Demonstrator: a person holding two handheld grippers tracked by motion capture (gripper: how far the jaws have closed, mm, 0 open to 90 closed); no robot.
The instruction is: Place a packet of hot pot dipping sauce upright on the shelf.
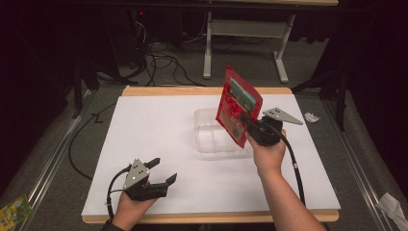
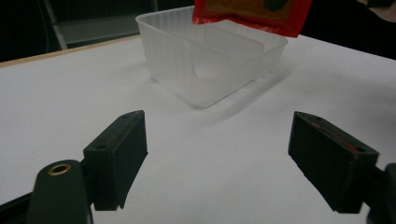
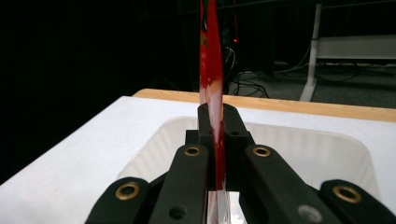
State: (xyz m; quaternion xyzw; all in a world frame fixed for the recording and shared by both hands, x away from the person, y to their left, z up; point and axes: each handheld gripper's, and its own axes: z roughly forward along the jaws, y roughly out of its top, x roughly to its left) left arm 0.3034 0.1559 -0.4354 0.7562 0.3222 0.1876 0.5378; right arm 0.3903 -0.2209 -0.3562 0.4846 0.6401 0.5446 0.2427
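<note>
Left tool (image 1: 161, 172) resting near tabletop (image 1: 144, 144) edge, spread wide, empty; right tool (image 1: 251, 124) clamped on red packet (image 1: 238, 107), held upright above clear tub (image 1: 211, 137), likely for dropping in.

No text, brand, number or sign is being shown clearly enough to be read. Printed panels are being displayed on the red packet (image 1: 239, 107), a pale green one near its top and a round mark lower down, but their lettering is being lost to blur. Print on the green wrapper (image 1: 13, 211) lying on the floor is likewise too small to be made out
</note>
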